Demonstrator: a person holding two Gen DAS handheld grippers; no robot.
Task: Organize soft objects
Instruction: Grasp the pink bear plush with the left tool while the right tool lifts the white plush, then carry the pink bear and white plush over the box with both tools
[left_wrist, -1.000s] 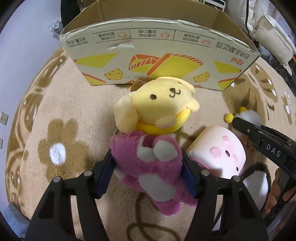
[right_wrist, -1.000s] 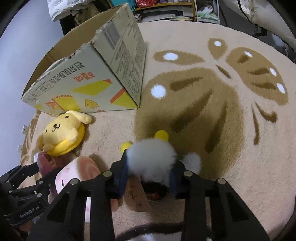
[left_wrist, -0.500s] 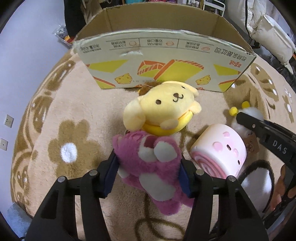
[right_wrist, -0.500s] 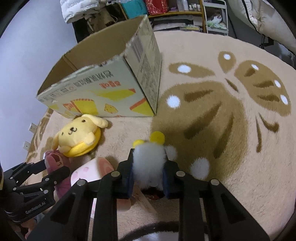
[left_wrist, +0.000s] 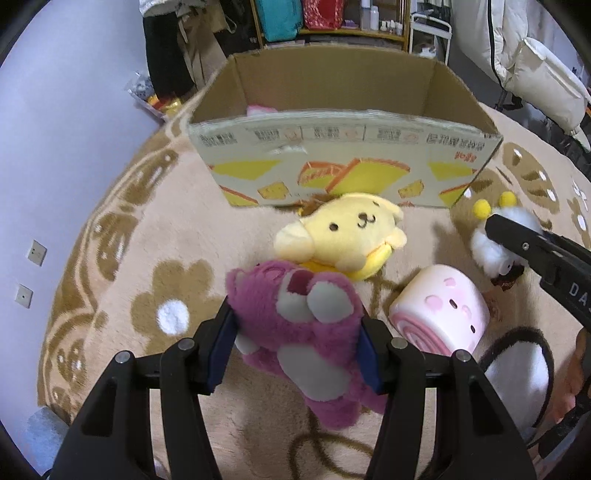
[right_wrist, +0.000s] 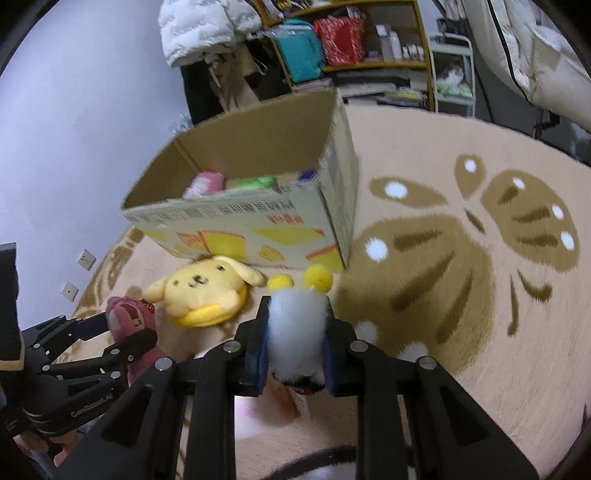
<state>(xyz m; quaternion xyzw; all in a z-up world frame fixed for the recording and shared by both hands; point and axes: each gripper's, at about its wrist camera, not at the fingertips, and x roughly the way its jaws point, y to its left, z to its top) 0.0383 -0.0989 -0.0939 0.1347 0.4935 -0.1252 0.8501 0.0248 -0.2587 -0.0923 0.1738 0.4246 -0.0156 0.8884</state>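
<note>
Cardboard box (left_wrist: 343, 158) sits open-topped at the far side of the beige rug (left_wrist: 155, 236), one box only, long side facing the cameras. Inside, from the right wrist view: a pink item (right_wrist: 205, 182), a green item (right_wrist: 258, 181), a small purple bit (right_wrist: 307, 173); can't tell what they are.

Plush count outside the box: four clear ones, plus a black-and-white fuzzy thing (left_wrist: 517, 373) at the near right edge, partly cut off.
- Purple bear plush (left_wrist: 299, 332): gripped by the left gripper (left_wrist: 295, 350), pads pressing both flanks. Long axis runs near-to-far, head at the far end, feet hanging near.
- White fluffy plush (right_wrist: 295, 325) with two yellow pom-poms: clamped in the right gripper (right_wrist: 295, 354), pads squeezing it narrow. Pom-poms point far, toward the box.
- Yellow dog plush (left_wrist: 347, 236): on the rug just in front of the box, face up, touching the bear's head in the left view.
- Pink swirl-roll plush (left_wrist: 439, 314): on the rug right of the bear, lying on its side, spiral end facing near.
</note>
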